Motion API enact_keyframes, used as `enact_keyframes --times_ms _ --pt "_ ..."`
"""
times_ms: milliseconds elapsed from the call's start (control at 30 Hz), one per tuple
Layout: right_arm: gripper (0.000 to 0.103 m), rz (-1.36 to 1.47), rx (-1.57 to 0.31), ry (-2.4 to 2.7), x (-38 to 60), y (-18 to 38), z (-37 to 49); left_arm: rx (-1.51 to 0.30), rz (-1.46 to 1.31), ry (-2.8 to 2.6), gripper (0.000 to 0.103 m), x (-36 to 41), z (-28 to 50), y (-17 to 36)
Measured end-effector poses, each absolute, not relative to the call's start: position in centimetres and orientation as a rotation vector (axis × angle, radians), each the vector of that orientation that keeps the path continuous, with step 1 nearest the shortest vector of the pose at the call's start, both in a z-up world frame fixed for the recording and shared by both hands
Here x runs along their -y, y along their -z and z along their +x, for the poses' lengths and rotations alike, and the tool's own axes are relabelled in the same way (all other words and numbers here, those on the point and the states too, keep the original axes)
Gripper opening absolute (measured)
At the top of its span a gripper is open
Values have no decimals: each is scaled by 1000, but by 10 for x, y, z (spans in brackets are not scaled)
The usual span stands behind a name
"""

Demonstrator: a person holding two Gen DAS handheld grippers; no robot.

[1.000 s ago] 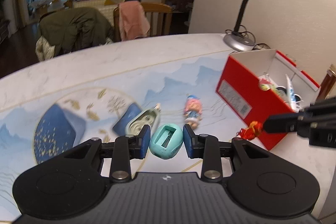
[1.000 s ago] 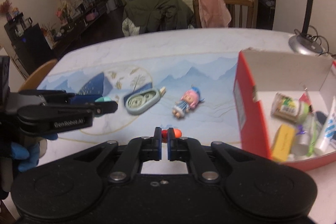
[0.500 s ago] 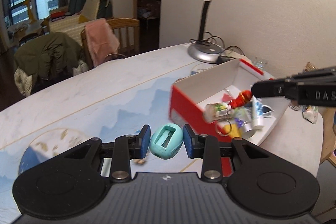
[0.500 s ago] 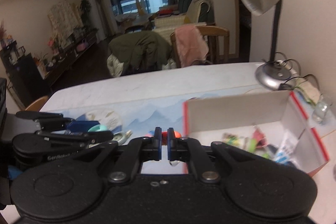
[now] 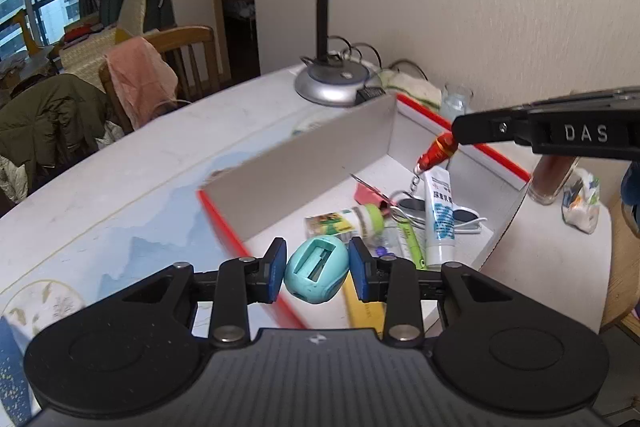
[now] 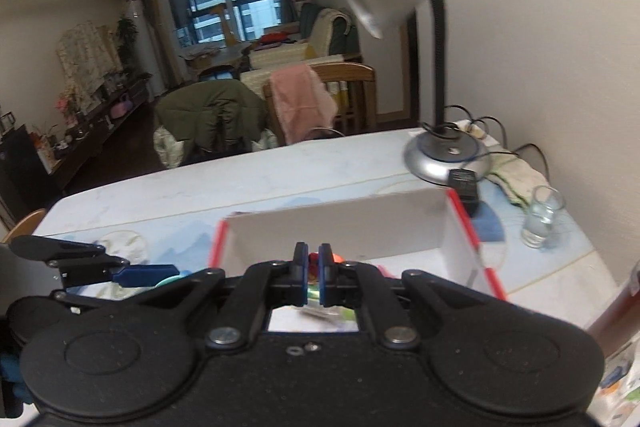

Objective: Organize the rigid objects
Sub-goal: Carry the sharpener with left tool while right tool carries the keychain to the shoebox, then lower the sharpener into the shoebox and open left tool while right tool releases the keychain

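1. The left gripper (image 5: 317,270) is clamped on a teal egg-shaped pencil sharpener (image 5: 316,274), one pad on each side. It hangs over the near left corner of the red-and-white box (image 5: 304,163), above the red rim.
2. The right gripper (image 6: 313,279) is pinched nearly together on a red-and-orange keychain charm (image 5: 439,149). In the left view the charm dangles over the box's far right part, its metal clasp hanging below.
3. Judgement: both items look ready to drop. The sharpener should go a little further in, past the rim, before the pads part, or it may strike the edge and roll out onto the table (image 5: 132,163).
4. The charm is best lowered until the clasp is near the white tube (image 5: 439,215), then let go, so it does not bounce.
5. Counted, left to right: one sharpener, one small green-capped bottle (image 5: 346,221), one white tube, one charm, one box, two grippers. Other small things in the box are too tangled to count.
6. Outside the box stand one desk lamp (image 5: 332,87) and one glass (image 6: 545,215).
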State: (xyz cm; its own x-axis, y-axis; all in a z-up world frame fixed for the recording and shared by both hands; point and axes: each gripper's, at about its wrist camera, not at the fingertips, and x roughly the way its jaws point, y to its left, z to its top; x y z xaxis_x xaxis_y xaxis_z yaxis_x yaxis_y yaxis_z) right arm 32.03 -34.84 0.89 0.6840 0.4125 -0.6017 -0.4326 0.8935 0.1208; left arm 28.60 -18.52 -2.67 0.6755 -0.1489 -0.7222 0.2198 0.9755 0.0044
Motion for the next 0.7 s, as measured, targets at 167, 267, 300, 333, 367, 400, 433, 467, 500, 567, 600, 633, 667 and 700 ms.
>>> enact_keyframes --times_ms 167,267,300,333,367,400,433,467,500,567,600,633,667,700 --pt "4 -11 -698 -445 375 8 341 -857 139 189 33 212 312 49" --pt "3 -8 -729 -440 384 21 349 -875 158 165 33 221 324 60" --pt "3 -8 -743 -443 385 25 351 -884 161 159 33 224 328 63" --pt "4 -4 -754 -448 387 30 352 -894 159 152 33 225 333 66" --pt "3 -2 -767 -454 389 34 353 -905 156 146 33 227 338 70" --pt "4 -6 -780 -458 390 38 352 -915 155 140 33 228 342 73" --pt "3 -10 -791 -463 391 42 352 -924 157 134 33 229 345 76" --pt "3 -13 -805 -471 392 46 354 -935 156 132 33 230 348 79" --pt "3 -18 -817 -479 393 49 354 -949 155 130 33 231 352 83" --pt "3 -35 -838 -495 392 56 353 -972 149 124 33 232 357 88" --pt "3 -39 -850 -504 392 59 353 -984 147 120 33 232 359 91" --pt "4 -42 -863 -510 392 62 354 -995 140 118 33 232 361 93" --pt "4 -48 -872 -512 392 64 355 -1003 137 116 33 233 363 95" --pt "4 -55 -882 -515 391 66 355 -1012 138 113 33 233 365 97"
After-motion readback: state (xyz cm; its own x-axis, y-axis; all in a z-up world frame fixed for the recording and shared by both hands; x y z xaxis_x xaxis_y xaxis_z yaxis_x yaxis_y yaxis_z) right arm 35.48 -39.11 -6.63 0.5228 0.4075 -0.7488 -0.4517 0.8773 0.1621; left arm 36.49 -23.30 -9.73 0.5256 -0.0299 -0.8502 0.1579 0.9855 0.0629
